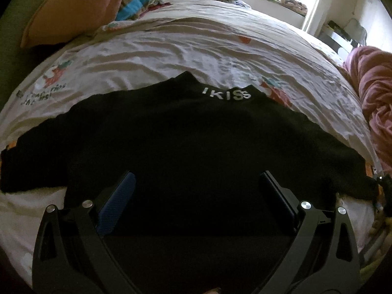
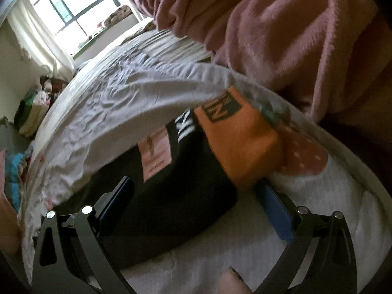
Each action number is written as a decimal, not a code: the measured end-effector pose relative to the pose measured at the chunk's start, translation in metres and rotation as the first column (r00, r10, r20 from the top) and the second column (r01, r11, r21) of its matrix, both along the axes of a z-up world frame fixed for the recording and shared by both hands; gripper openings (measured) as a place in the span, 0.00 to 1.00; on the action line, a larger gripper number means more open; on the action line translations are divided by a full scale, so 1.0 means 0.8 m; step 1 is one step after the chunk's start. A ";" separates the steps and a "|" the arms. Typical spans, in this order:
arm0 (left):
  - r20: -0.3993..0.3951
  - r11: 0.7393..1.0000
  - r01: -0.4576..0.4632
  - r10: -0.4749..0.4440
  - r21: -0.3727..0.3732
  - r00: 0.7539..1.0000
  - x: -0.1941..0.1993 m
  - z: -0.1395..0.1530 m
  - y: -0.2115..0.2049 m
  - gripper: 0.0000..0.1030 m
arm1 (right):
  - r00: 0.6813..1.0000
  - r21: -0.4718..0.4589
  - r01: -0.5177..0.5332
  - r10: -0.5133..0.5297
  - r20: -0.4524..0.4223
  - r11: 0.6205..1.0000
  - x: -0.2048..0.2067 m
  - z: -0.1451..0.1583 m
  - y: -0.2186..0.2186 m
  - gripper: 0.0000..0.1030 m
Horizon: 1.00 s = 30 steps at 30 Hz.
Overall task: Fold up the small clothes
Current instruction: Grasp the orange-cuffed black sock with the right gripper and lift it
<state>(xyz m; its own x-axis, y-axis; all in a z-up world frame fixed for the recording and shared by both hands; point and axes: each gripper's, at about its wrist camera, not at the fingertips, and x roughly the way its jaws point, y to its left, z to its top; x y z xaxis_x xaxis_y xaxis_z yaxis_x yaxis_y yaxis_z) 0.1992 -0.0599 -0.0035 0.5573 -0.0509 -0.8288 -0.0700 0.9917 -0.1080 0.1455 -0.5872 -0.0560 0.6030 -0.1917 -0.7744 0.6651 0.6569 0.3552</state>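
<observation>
Black top [image 1: 186, 142] with white collar lettering lies spread flat on the printed bedsheet [image 1: 152, 56], directly under the left gripper [image 1: 196, 191], whose jaws are spread and empty. Right gripper [image 2: 196, 196], also spread, hovers by folded clothes [image 2: 240, 147]; I'd pinch a sleeve edge cleanly, one layer.

bed [image 1: 196, 46], bright window [image 2: 71, 7], orange pillow [image 1: 73, 7]

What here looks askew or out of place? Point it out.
Nothing looks damaged or spilled. The black shirt lies spread flat on the rumpled bedsheet. Beside it, the folded clothes sit slightly fanned rather than squarely stacked.
</observation>
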 end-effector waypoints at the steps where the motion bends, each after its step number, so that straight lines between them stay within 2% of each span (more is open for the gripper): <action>1: -0.001 1.000 -0.005 0.005 -0.009 1.000 -0.001 0.000 0.003 0.92 | 1.000 0.002 0.008 -0.008 0.013 1.000 -0.001 0.002 -0.005 0.82; 2: -0.001 1.000 -0.009 0.009 -0.014 1.000 -0.002 0.000 0.005 0.92 | 1.000 -0.004 0.017 -0.017 0.023 1.000 -0.002 0.003 -0.006 0.73; 4: 0.002 1.000 -0.020 0.020 -0.021 1.000 -0.005 0.001 0.009 0.92 | 0.999 -0.019 0.022 -0.022 0.034 1.000 -0.001 0.004 -0.008 0.45; 5: 0.003 0.999 -0.022 0.022 -0.024 1.000 -0.005 0.002 0.010 0.92 | 0.999 -0.022 0.022 -0.021 0.045 1.000 -0.002 0.005 -0.009 0.40; 7: 0.005 0.999 -0.032 0.033 -0.032 0.999 -0.008 0.004 0.014 0.92 | 0.995 -0.013 0.020 -0.019 0.094 1.000 -0.008 0.011 -0.010 0.19; 8: 0.006 0.999 -0.035 0.035 -0.033 0.999 -0.007 0.005 0.015 0.92 | 0.991 -0.012 0.008 -0.006 0.132 1.000 -0.012 0.018 -0.008 0.14; 11: 0.011 0.998 -0.042 0.042 -0.048 0.999 -0.008 0.010 0.021 0.92 | 0.977 -0.035 -0.047 0.054 0.207 0.998 -0.017 0.041 0.005 0.13; 16: 0.037 0.997 -0.045 0.047 -0.068 0.998 -0.014 0.024 0.029 0.92 | 0.934 -0.106 -0.175 0.200 0.296 0.979 -0.018 0.092 0.048 0.12; 22: 0.062 0.993 -0.060 0.066 -0.102 0.996 -0.023 0.039 0.043 0.92 | 0.872 -0.197 -0.298 0.350 0.343 0.934 -0.009 0.140 0.106 0.12; 30: 0.085 0.987 -0.071 0.084 -0.147 0.993 -0.029 0.052 0.066 0.92 | 0.793 -0.263 -0.426 0.498 0.351 0.865 0.011 0.170 0.191 0.12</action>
<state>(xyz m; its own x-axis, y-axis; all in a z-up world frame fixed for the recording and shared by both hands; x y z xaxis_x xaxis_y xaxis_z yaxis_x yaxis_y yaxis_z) 0.1758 -0.0073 0.0381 0.6368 -0.1189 -0.7618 -0.1299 0.9574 -0.2579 0.1547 -0.4342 0.0800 0.8965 0.0883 -0.4343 0.0933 0.9204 0.3797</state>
